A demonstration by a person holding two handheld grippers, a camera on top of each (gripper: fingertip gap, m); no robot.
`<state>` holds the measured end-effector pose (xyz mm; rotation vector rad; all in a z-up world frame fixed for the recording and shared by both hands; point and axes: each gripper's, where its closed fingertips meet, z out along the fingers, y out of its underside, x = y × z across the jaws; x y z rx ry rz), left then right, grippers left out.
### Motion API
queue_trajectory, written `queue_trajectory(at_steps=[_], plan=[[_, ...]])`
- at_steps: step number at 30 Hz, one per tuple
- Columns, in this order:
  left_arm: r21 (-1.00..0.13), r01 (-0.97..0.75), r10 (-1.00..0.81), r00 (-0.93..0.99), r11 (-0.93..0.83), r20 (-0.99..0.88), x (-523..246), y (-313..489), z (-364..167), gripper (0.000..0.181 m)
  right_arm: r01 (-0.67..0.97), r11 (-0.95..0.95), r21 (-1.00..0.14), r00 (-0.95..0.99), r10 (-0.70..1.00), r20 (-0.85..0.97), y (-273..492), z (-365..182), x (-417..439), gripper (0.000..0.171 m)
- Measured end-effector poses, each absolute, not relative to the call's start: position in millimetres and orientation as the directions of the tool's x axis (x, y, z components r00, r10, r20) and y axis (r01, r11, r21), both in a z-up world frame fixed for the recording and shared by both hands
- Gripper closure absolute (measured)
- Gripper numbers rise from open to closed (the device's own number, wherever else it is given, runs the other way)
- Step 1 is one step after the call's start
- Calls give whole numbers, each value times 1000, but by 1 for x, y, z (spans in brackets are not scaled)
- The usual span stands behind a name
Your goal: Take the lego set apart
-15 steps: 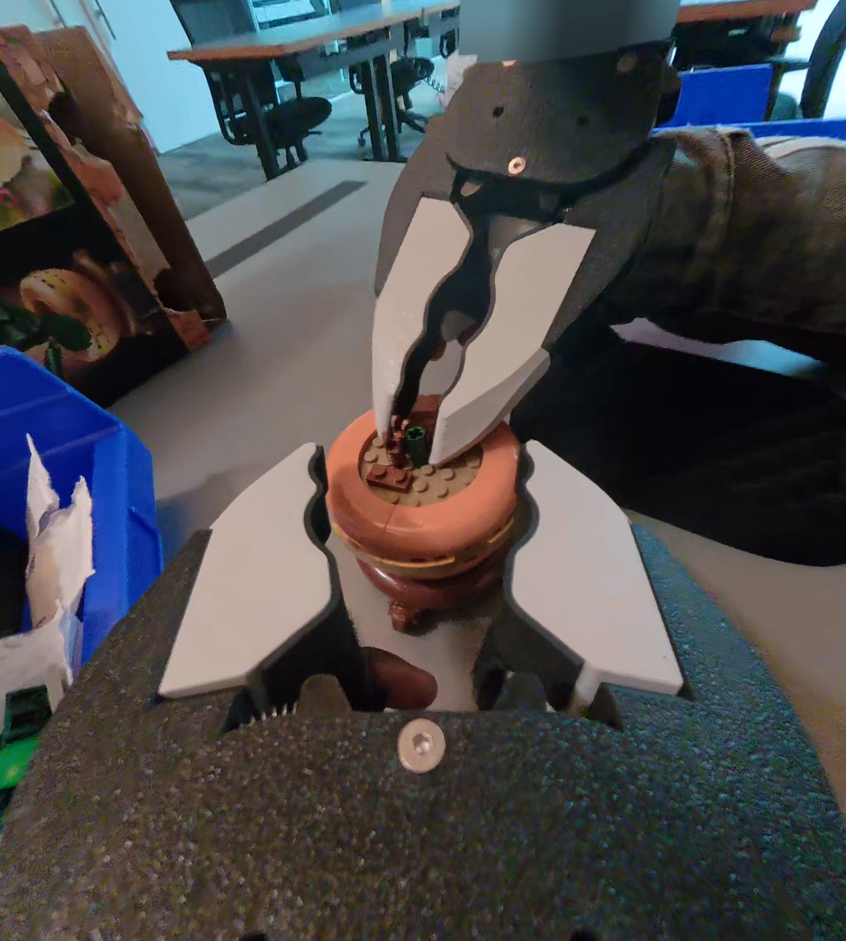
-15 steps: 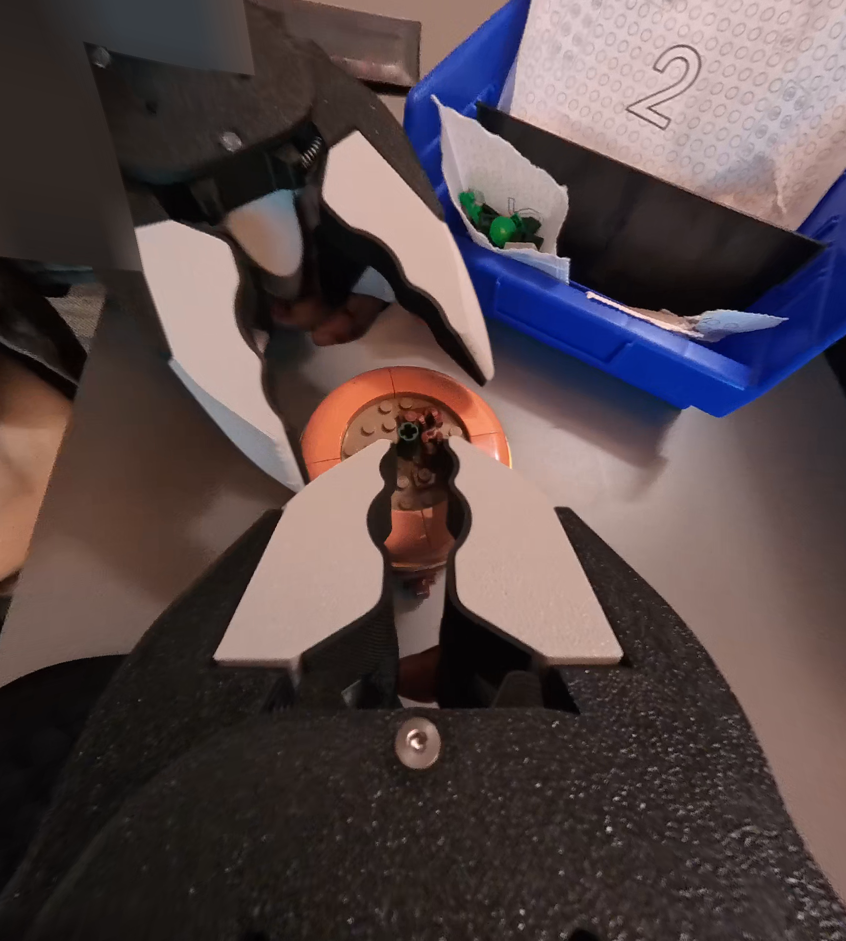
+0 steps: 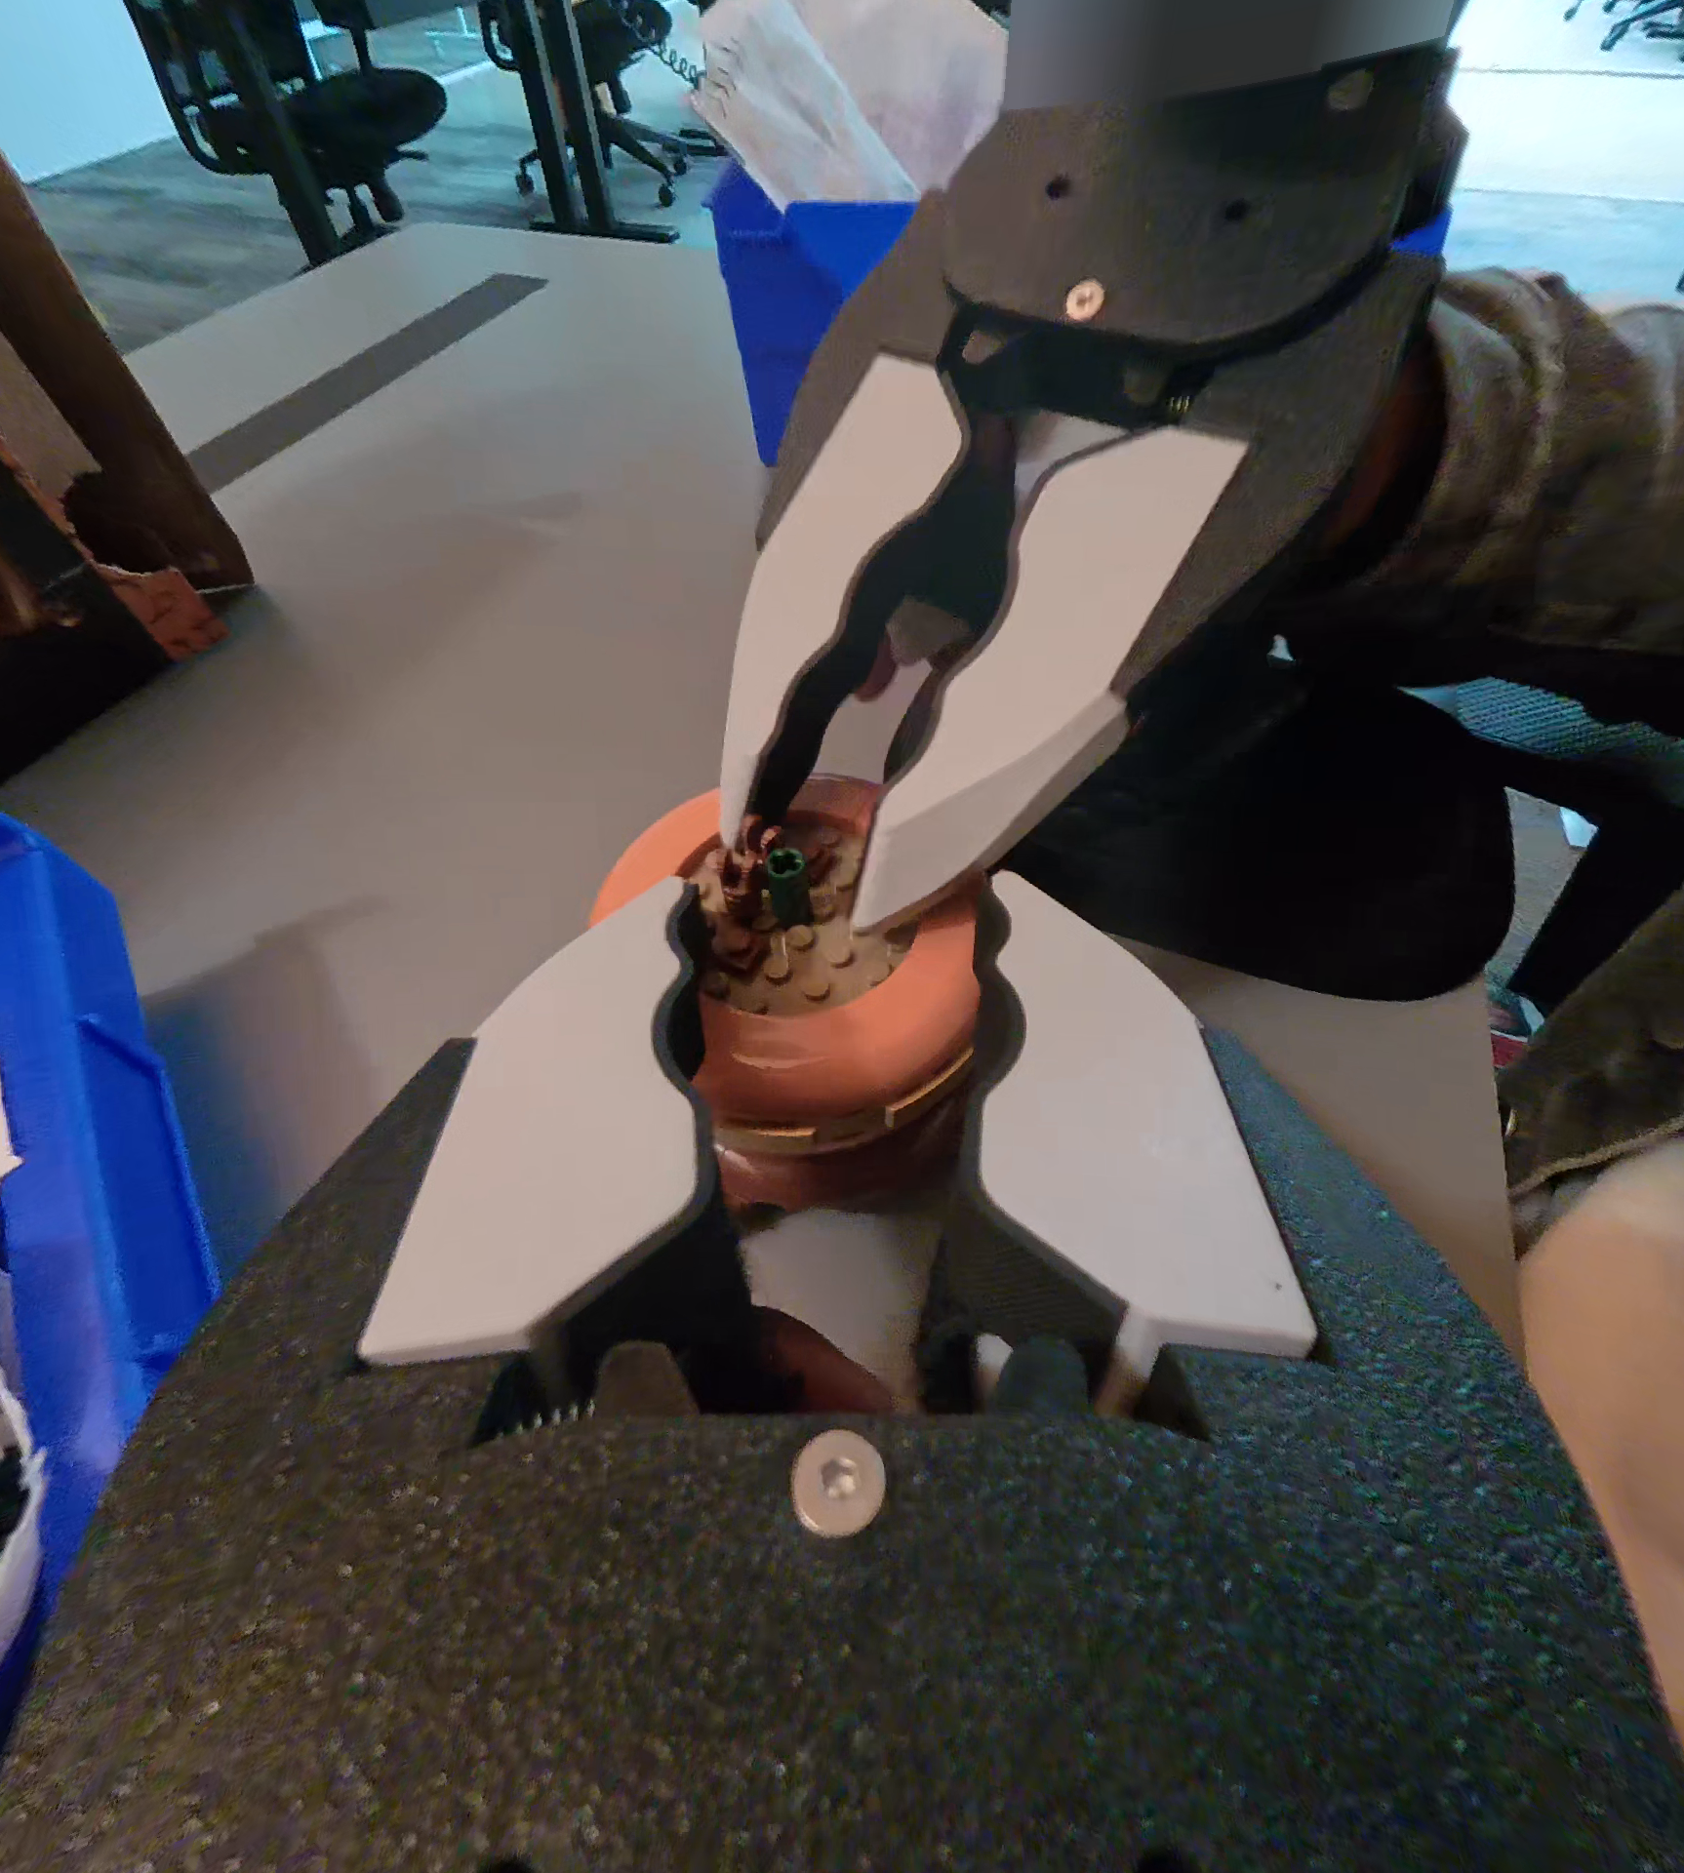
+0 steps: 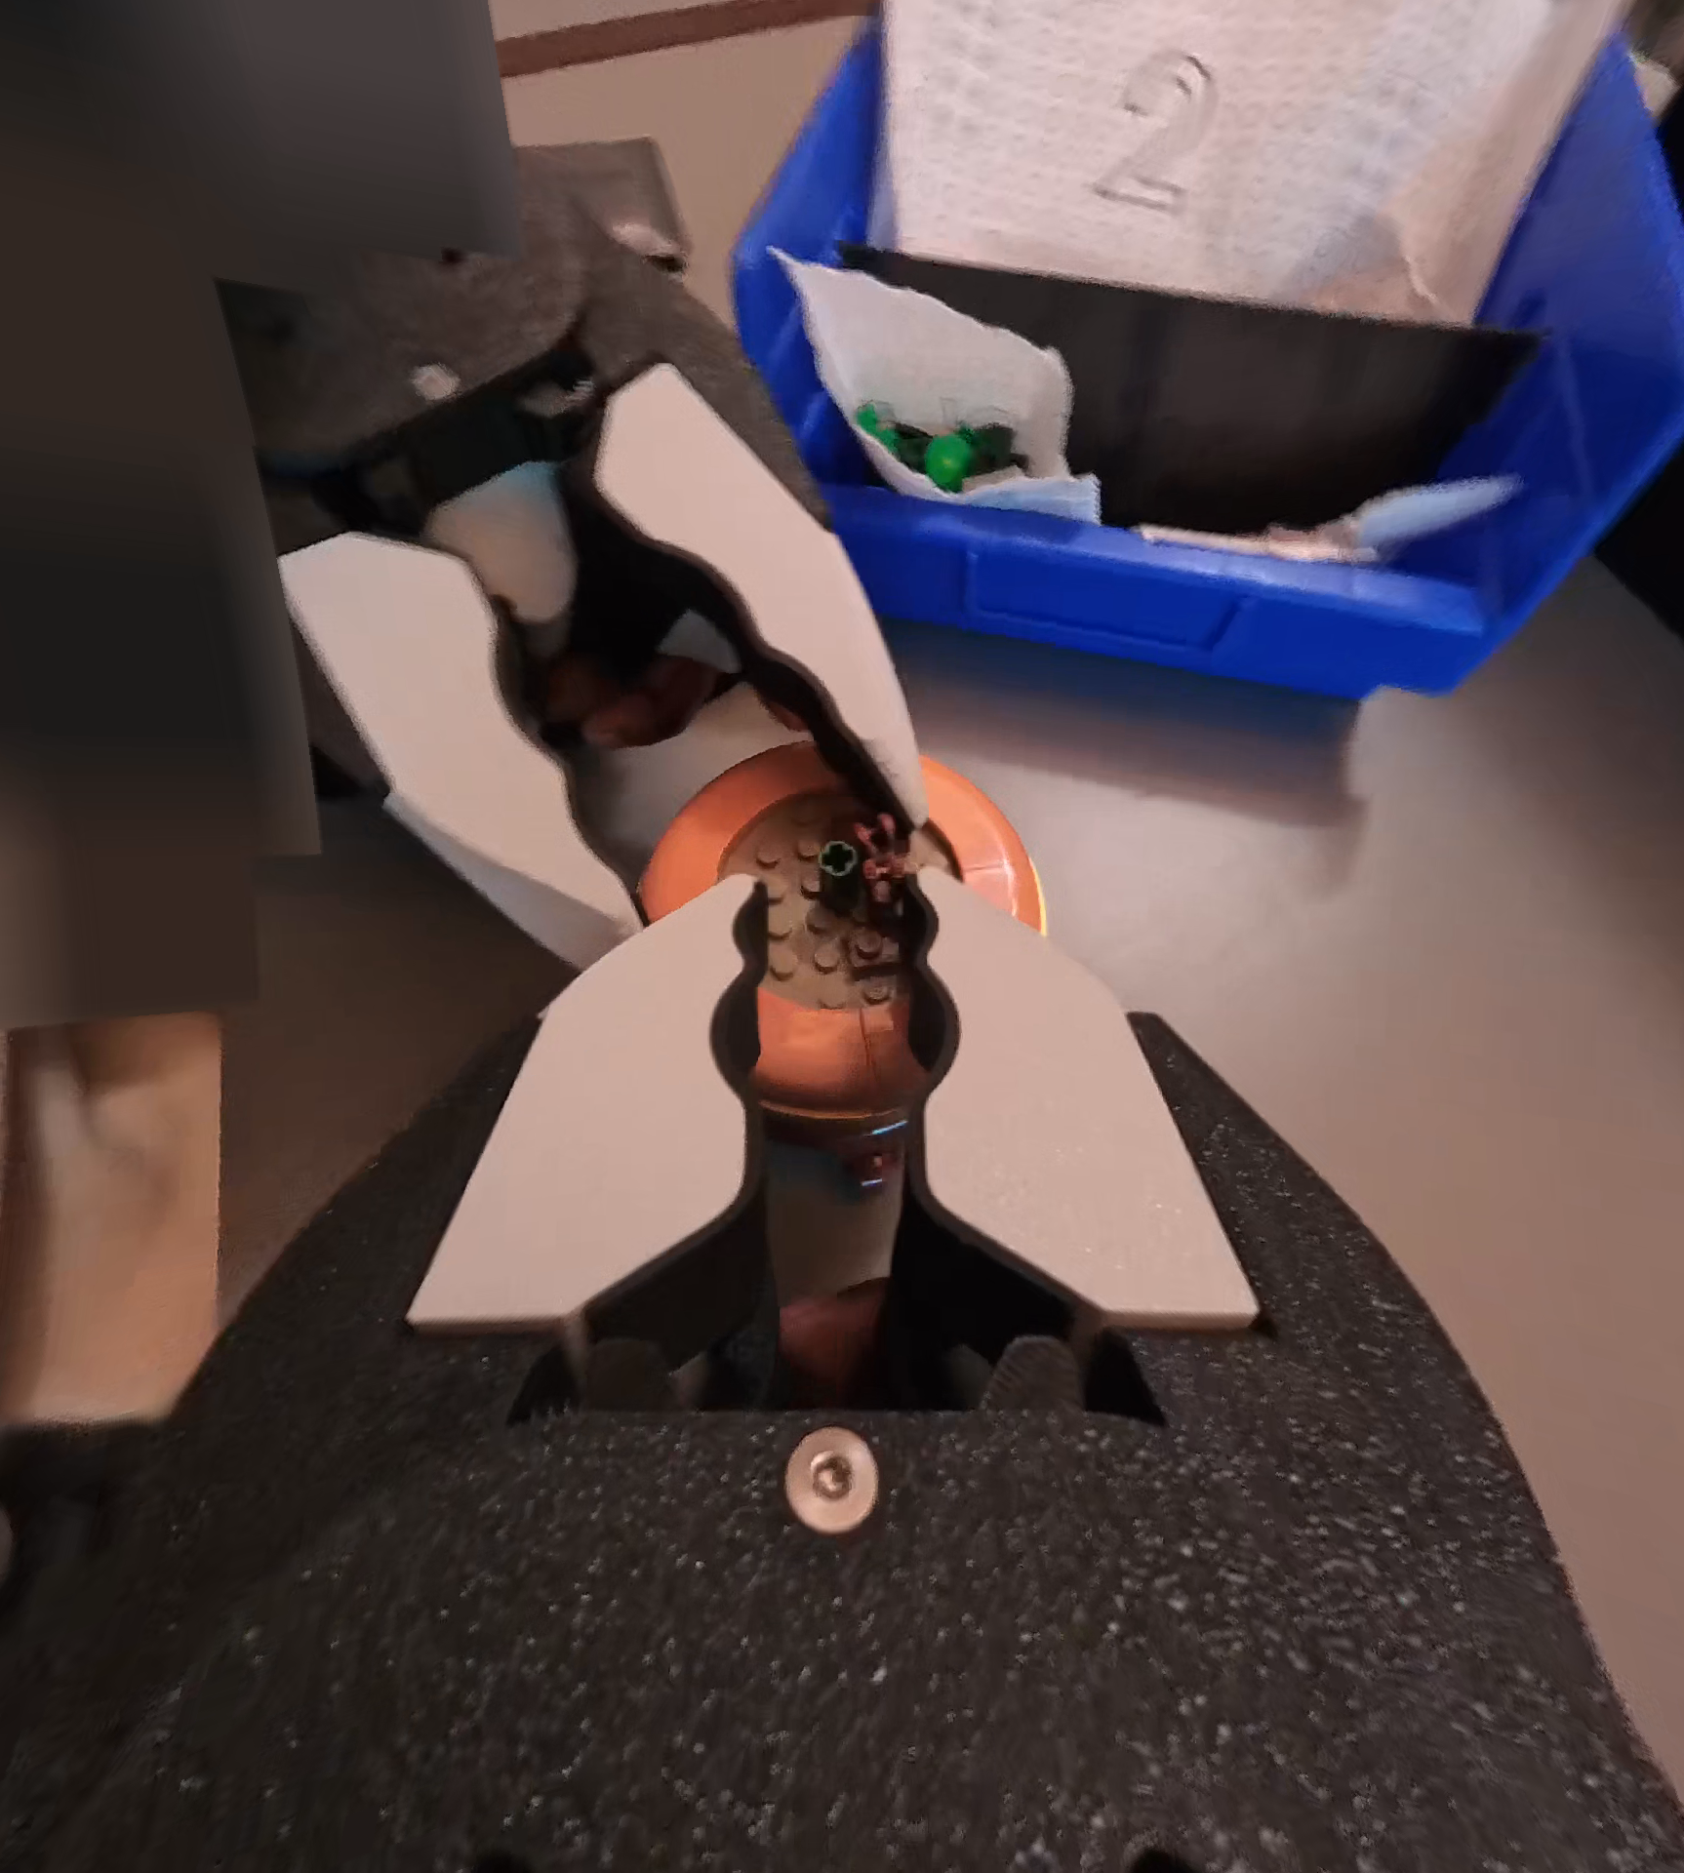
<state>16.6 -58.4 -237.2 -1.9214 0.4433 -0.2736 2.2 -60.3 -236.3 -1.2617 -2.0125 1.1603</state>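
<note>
Smooth grey table (image 3: 473,628) bears a round, studded terracotta lego pot (image 3: 818,1024).

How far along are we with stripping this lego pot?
Done: green pieces lie in torn paper in the blue bin. In hand: left gripper clamps the pot; the open right gripper straddles the green stub and small brown pieces on top. Left: those pieces, then the pot itself, seemingly fully assembled.

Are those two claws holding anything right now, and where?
The left gripper clamps the brown lego pot by its round sides. The right gripper is open over the pot's studded top, holding nothing.
</note>
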Motion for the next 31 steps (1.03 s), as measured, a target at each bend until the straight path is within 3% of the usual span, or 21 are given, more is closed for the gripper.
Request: queue_trajectory(at_steps=[4,7,9,11,16,17,20,31], plan=[[-923,-178,-458,889,-341,-2,19,-59,-237,134,333,306,-892,-678,735,-1,-57,-226,10,156],[-921,-180,-466,885,-346,3,19,-59,-238,134,260,364,-895,-730,681,65,-52,-228,3,159],[-920,-184,-465,885,-347,-1,19,-59,-238,134,288,398,-871,-735,675,65,-50,-237,-2,153],[-919,-195,-465,885,-342,-15,19,-59,-237,134,285,398,-872,-750,659,56,-56,-239,-1,163],[-908,-288,-449,884,-305,-129,11,-59,-233,138,242,359,-901,-728,681,76,-57,-238,0,165],[-903,-280,-448,887,-326,-114,8,-58,-235,138,236,355,-904,-728,681,78,-58,-238,1,165],[-910,-226,-479,877,-348,-35,12,-56,-240,161,209,360,-909,-716,690,109,-61,-238,1,165],[-910,-165,-459,888,-381,31,11,-56,-242,161,191,228,-955,-651,757,51,-60,-235,0,166]])
